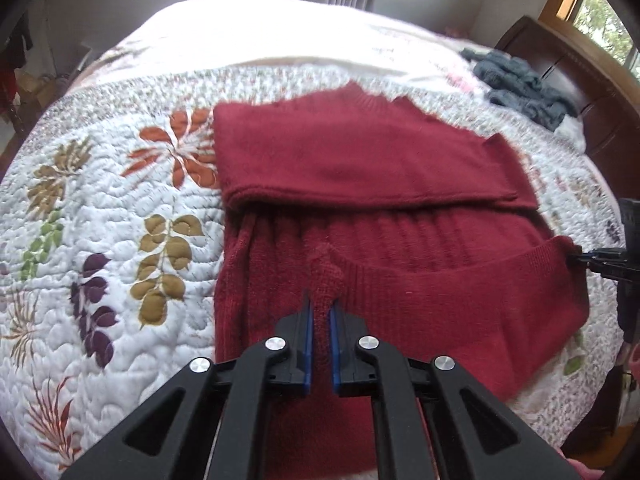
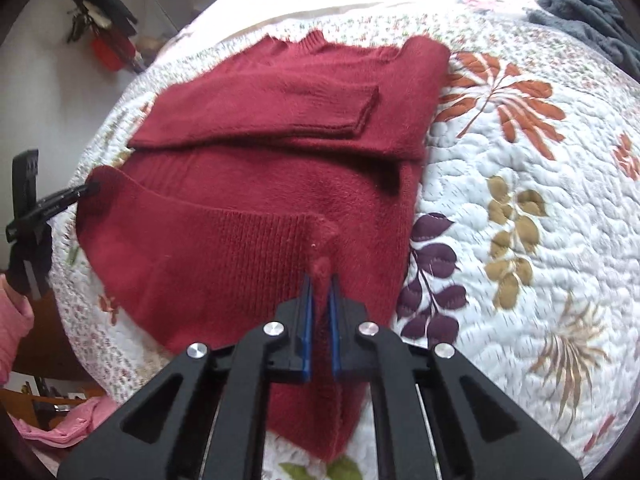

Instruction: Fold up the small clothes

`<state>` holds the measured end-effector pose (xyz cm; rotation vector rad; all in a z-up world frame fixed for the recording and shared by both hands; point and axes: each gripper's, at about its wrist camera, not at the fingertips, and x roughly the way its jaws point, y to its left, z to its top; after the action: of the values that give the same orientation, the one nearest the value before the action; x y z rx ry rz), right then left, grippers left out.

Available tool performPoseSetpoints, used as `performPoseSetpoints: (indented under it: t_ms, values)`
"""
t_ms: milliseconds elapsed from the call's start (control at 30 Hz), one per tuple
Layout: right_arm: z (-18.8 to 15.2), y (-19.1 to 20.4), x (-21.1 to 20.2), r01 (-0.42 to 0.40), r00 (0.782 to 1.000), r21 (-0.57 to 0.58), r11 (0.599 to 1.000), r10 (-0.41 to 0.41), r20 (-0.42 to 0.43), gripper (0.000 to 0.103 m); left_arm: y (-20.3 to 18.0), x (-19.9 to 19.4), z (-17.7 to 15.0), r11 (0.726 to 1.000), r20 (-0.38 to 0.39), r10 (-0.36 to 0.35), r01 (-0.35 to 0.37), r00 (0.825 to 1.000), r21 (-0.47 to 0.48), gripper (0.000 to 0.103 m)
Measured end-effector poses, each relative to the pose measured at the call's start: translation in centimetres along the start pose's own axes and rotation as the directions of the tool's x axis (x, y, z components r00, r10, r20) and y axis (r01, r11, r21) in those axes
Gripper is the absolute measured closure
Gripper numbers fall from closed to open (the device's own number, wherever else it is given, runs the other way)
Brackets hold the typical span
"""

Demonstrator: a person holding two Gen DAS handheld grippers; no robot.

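Note:
A dark red knitted sweater [image 1: 360,160] [image 2: 280,92] lies flat on a leaf-patterned quilt [image 1: 100,220], with its sleeves folded across the chest. In the left wrist view my left gripper [image 1: 322,312] is shut on a pinch of the ribbed hem at one bottom corner. The right gripper [image 1: 574,257] shows at the right edge, holding the other hem corner. From the right wrist view, my right gripper [image 2: 321,284] is shut on its pinch of hem, and the left gripper [image 2: 94,189] holds the far corner. The hem between them is raised off the sweater body.
A grey knitted garment [image 1: 520,84] [image 2: 592,20] lies crumpled near a dark wooden headboard [image 1: 580,92]. Pink cloth [image 2: 72,424] sits beside the bed's edge, and a pink sleeve [image 2: 12,320] shows at the left. The quilt [image 2: 520,160] extends wide around the sweater.

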<state>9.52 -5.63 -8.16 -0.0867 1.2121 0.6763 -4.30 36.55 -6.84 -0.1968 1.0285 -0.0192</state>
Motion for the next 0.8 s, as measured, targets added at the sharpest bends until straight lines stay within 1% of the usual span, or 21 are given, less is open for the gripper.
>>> performPoseSetpoints:
  t_ms: [100, 200, 267, 367, 467, 533, 633, 667, 700, 767, 800]
  values:
    - [-0.8, 0.1, -2.1, -0.046, 0.998, 0.027, 0.999, 0.045, 0.052, 0.098, -0.6, -2.4, -0.6, 1.0, 0.062, -0.003, 0.004, 0.998, -0.002, 0.097]
    - [-0.6, 0.2, -3.7, -0.052, 0.995, 0.029, 0.998, 0.049, 0.081, 0.098, -0.6, -4.3, -0.4, 1.0, 0.118, -0.001, 0.002, 0.993, -0.012, 0.097]
    - [-0.2, 0.2, -4.7, -0.058, 0.993, 0.031, 0.998, 0.054, 0.101, 0.098, -0.5, -5.4, 0.4, 1.0, 0.16, 0.002, 0.001, 0.987, -0.021, 0.097]
    - [1.5, 0.0, -6.5, -0.075, 0.986, 0.04, 0.996, 0.069, 0.151, 0.098, -0.7, -6.9, 2.2, 1.0, 0.218, 0.009, -0.004, 0.976, -0.023, 0.097]
    - [4.1, -0.6, -8.0, -0.1, 0.976, 0.064, 0.993, 0.086, 0.2, 0.098, -1.0, -7.4, 4.9, 1.0, 0.268, 0.012, -0.009, 0.963, -0.016, 0.097]
    - [6.4, -0.9, -8.5, -0.095, 0.971, 0.074, 0.993, 0.076, 0.227, 0.098, -1.1, -7.4, 6.9, 1.0, 0.297, 0.02, -0.017, 0.955, -0.013, 0.097]
    - [9.9, -1.4, -8.7, -0.065, 0.966, 0.078, 0.995, 0.043, 0.254, 0.098, -1.4, -6.8, 10.2, 0.999, 0.336, 0.04, -0.038, 0.941, -0.013, 0.097]
    - [11.5, -1.5, -8.6, -0.046, 0.964, 0.075, 0.996, 0.025, 0.264, 0.098, -1.3, -6.4, 11.3, 0.999, 0.345, 0.043, -0.039, 0.938, -0.019, 0.097]
    - [12.3, -1.6, -8.6, -0.029, 0.963, 0.071, 0.997, 0.009, 0.269, 0.098, -1.2, -6.1, 12.3, 0.999, 0.355, 0.048, -0.041, 0.934, -0.026, 0.097]
    - [14.5, -2.0, -8.2, 0.003, 0.961, 0.065, 0.998, -0.021, 0.277, 0.098, -1.0, -5.1, 15.1, 0.997, 0.376, 0.07, -0.06, 0.924, -0.038, 0.097]
    - [15.8, -2.2, -7.7, 0.023, 0.96, 0.063, 0.998, -0.04, 0.278, 0.098, -0.9, -4.7, 16.0, 0.997, 0.379, 0.079, -0.069, 0.922, -0.041, 0.097]
